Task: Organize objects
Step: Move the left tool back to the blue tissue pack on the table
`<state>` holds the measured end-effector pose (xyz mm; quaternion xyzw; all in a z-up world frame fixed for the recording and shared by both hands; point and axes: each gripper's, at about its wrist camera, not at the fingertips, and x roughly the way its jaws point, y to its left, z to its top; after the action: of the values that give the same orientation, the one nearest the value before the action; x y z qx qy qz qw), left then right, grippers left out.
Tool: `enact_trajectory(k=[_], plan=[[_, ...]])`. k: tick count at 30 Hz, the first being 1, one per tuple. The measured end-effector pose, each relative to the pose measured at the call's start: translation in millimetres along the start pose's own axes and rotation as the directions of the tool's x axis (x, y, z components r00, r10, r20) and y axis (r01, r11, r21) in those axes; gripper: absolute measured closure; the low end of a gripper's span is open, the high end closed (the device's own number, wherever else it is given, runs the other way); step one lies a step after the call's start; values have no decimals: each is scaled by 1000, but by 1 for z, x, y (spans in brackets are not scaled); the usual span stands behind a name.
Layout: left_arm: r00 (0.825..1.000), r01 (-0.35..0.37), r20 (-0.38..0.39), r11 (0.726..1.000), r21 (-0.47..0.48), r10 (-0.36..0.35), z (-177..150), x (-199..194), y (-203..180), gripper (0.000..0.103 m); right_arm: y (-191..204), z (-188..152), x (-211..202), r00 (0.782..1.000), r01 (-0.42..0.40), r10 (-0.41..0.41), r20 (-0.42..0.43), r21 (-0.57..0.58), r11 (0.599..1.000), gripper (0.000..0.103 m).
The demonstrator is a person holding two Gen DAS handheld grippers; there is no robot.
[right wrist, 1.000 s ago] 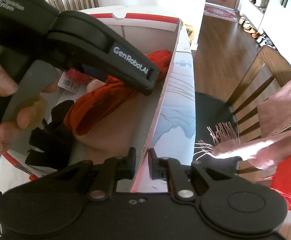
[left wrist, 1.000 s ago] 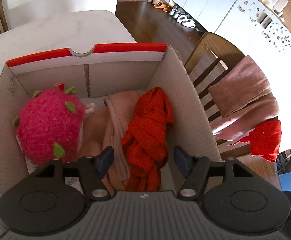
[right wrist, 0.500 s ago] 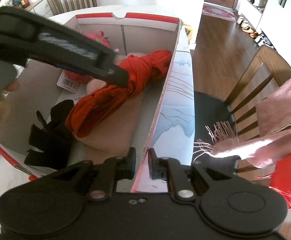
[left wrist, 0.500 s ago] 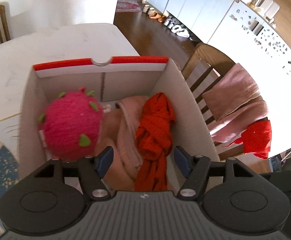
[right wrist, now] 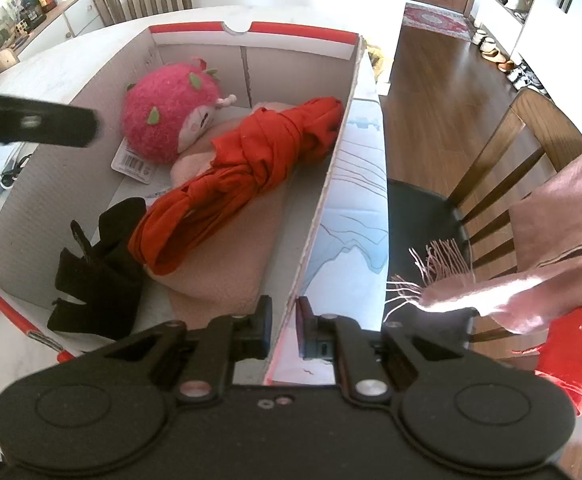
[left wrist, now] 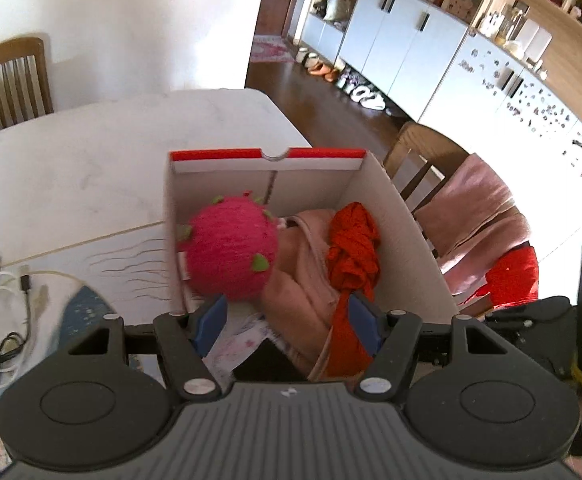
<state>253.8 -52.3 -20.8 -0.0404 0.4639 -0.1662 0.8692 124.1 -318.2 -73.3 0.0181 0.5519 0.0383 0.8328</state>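
A white cardboard box [right wrist: 323, 196] with a red rim [left wrist: 315, 153] stands on the table. Inside lie a pink dragon-fruit plush [right wrist: 167, 116] [left wrist: 231, 248], a knotted red cloth [right wrist: 243, 168] [left wrist: 353, 248], a folded pink scarf [right wrist: 227, 264] [left wrist: 307, 264] and a black item [right wrist: 99, 272]. My right gripper [right wrist: 283, 330] is shut on the box's right wall near its front corner. High over the box's near end, my left gripper [left wrist: 287, 322] stands open and holds nothing. Its dark finger [right wrist: 39, 126] shows at the left of the right wrist view.
A wooden chair [right wrist: 503, 160] beside the table carries pink cloths [right wrist: 563, 216] [left wrist: 479, 216] and a red cloth [right wrist: 575, 352] [left wrist: 515, 276]. White cables [left wrist: 7, 312] lie on the table left of the box. Another chair [left wrist: 7, 84] stands at the far side.
My left gripper has risen and drawn back out of the box, still open; the box looks smaller below it. The right gripper has kept its grip on the box wall.
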Motion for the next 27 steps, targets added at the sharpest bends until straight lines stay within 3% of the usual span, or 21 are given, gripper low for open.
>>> enact_trajectory(k=[6,13,18,23,27], plan=[[999,-13,51,1000,-24,14,-14,-36,28,30,2,1,1,1000,13,-13,-7,-1,1000,92],[992,-82,86,993,-81,89,-34,-68,74,25,4,-1,3,1000,20,-20,-23,8,1000,93],[983,-149,85,980,-132,161,-49,-86,115,20,6,0,3,999,32,-32,-28,11,999,93],[980,-177,62,975,-131,187,-73,-93,142,16,7,2,5,998,43,-43,-35,17,999,93],[983,-176,40,980,-96,180,-98,-93,146,2,10,2,5,997,60,-59,-40,14,998,93]])
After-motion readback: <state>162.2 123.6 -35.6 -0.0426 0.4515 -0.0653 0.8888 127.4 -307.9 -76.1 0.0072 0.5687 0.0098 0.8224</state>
